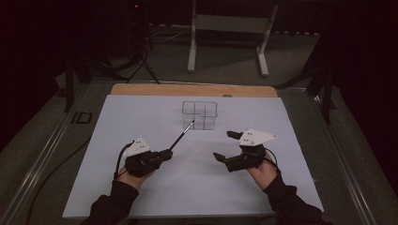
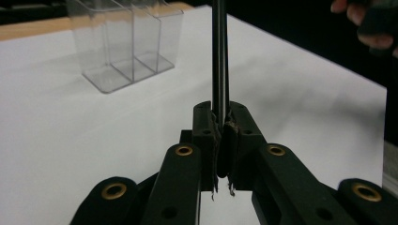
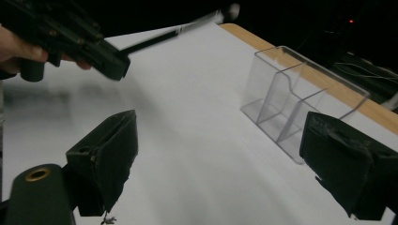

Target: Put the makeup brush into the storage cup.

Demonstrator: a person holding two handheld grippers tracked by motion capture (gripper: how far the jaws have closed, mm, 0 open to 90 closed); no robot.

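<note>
The thin black stick (image 1: 180,136), likely a pen or a fine brush, is clamped at its near end in the left gripper (image 1: 165,153), whose jaws are pressed tight together on it. Its long axis runs from near left to far right, tip raised off the white sheet (image 1: 141,117) and aimed at the clear box (image 1: 199,115). The pale tip (image 1: 192,123) lies just in front of the box's near wall; whether it touches cannot be told. In the left gripper view the stick (image 2: 219,56) runs straight up out of the top edge, so its tip is cut off. In the right gripper view the stick (image 3: 178,30) is blurred, and what kind of tip it has cannot be made out.

The box stands upright on the far middle of the sheet, with inner walls dividing it into compartments.

The right gripper (image 1: 226,146) is held to the right of the stick, well apart from it, above the sheet. Its jaws stand wide apart with nothing between them. The room beyond the table (image 1: 192,90) is dark and hard to read.
</note>
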